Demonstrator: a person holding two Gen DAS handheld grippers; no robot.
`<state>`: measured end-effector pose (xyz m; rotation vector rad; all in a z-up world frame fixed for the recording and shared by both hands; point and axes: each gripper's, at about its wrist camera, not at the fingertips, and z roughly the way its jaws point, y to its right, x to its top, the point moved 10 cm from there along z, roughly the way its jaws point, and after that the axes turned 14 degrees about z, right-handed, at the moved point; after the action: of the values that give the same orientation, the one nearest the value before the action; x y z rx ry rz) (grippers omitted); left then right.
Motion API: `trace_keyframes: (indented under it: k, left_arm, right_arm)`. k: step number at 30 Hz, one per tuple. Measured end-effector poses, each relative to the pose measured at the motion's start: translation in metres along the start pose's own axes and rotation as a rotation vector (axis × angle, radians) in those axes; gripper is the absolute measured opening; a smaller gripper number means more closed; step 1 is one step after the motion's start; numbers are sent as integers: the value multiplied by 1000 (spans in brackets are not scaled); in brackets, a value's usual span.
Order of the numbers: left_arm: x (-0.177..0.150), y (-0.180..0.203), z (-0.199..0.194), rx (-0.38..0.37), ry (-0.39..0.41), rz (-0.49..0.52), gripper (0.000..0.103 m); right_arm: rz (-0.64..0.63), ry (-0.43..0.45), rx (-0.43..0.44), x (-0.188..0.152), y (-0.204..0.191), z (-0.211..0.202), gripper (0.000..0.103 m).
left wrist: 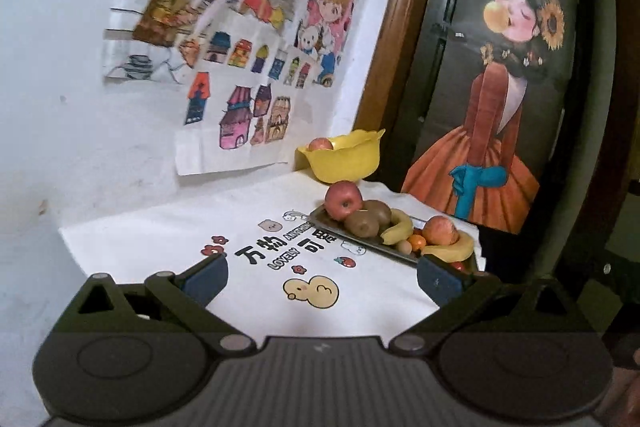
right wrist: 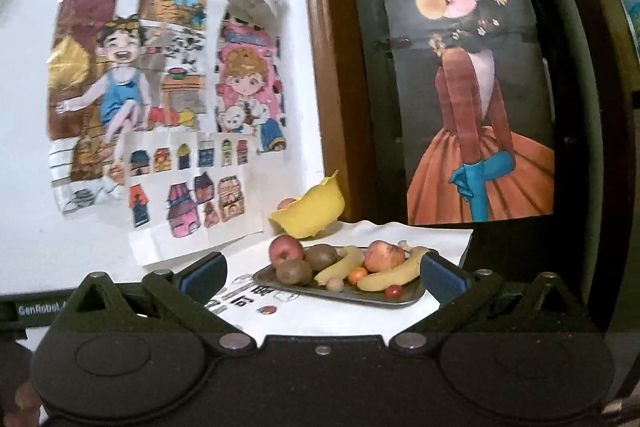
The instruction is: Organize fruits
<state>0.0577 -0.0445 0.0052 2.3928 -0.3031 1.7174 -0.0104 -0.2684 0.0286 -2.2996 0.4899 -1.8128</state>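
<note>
A metal tray (right wrist: 404, 301) (left wrist: 332, 225) on the white cloth holds two red apples (right wrist: 285, 249) (left wrist: 343, 200), two kiwis (right wrist: 294, 271) (left wrist: 362, 223), two bananas (right wrist: 390, 277) (left wrist: 398, 229), a small orange (right wrist: 357, 275), a pale round fruit (right wrist: 334, 284) and a small red fruit (right wrist: 393, 291). Behind the tray a yellow bowl (right wrist: 310, 213) (left wrist: 344, 159) holds one apple (left wrist: 320, 144). My left gripper (left wrist: 322, 277) is open above the cloth, left of the tray. My right gripper (right wrist: 322, 273) is open in front of the tray, nothing between its fingers.
A white tablecloth (left wrist: 248, 283) with cartoon prints covers the small table against a white wall with drawings (right wrist: 160, 115). A dark wood-framed door with a poster of a girl (right wrist: 472, 87) stands behind the table's right side. The table's right edge drops off beside the tray.
</note>
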Motion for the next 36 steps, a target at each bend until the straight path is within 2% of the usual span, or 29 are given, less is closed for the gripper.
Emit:
trace_keyframes:
  k: [3,9,18,30,36]
  left_arm:
    - [-4,-3,-18,15,10,-2,103]
    - [-17,-7,-37,27,0,-2,103]
    - [-28,0,-53,46,-4,37,103]
    - [-34,0,-17,82,-68,109,103]
    - [-30,-2,8,69,-59,160,103]
  right_arm:
    - [-34,9,11,-2,-11,-19,102]
    - [-25,27,35,-8,-21,-50,102]
    - [-8,31,28,-17,-16,-72,102]
    - [1,-36,-34,-45,-3,-27,102]
    - [36,-40,-59,-58,6,-4,102]
